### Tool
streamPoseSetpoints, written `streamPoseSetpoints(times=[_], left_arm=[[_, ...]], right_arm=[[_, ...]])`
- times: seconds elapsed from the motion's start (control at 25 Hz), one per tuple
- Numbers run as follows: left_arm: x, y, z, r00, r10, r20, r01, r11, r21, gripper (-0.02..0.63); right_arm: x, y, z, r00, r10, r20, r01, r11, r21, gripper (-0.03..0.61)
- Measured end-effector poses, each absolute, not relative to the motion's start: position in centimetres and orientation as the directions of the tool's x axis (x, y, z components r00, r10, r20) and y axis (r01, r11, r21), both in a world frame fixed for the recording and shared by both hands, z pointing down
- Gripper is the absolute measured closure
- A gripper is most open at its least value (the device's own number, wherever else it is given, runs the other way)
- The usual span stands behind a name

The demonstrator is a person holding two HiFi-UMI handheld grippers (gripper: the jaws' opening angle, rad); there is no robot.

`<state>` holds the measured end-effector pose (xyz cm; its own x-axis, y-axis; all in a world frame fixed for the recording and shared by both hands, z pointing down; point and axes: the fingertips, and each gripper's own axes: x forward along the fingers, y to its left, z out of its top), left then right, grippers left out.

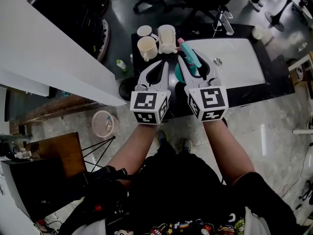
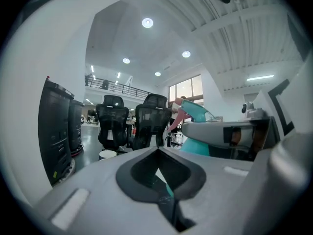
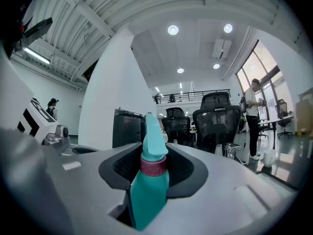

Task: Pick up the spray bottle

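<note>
One spray bottle (image 3: 147, 190) in right tongs (image 3: 154, 155), base hidden, left tongs (image 2: 157, 152) closed

Spray bottle (image 3: 148, 185) smooth teal plastic; right gripper (image 1: 194, 65) matt grey plastic; sink (image 1: 240, 58) glossy white

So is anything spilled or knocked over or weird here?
Nothing looks spilled or broken. The cups stand upright on the counter. The one odd-looking thing is the spray bottle: instead of standing, it lies along the jaws of the right gripper, clamped between them, with its nozzle pointing away from the person.
</note>
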<state>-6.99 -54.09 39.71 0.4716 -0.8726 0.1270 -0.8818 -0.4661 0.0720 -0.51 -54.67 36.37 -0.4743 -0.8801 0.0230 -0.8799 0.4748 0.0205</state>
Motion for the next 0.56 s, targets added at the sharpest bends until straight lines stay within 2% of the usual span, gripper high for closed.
streamPoseSetpoints(times=[0.56], left_arm=[[-7.6, -52.4, 37.7, 0.43, -0.9, 0.072, -0.902, -0.426, 0.067, 0.614]], right_arm=[[1.5, -51.8, 34.8, -0.45, -0.893, -0.004, -0.893, 0.45, -0.002, 0.414]])
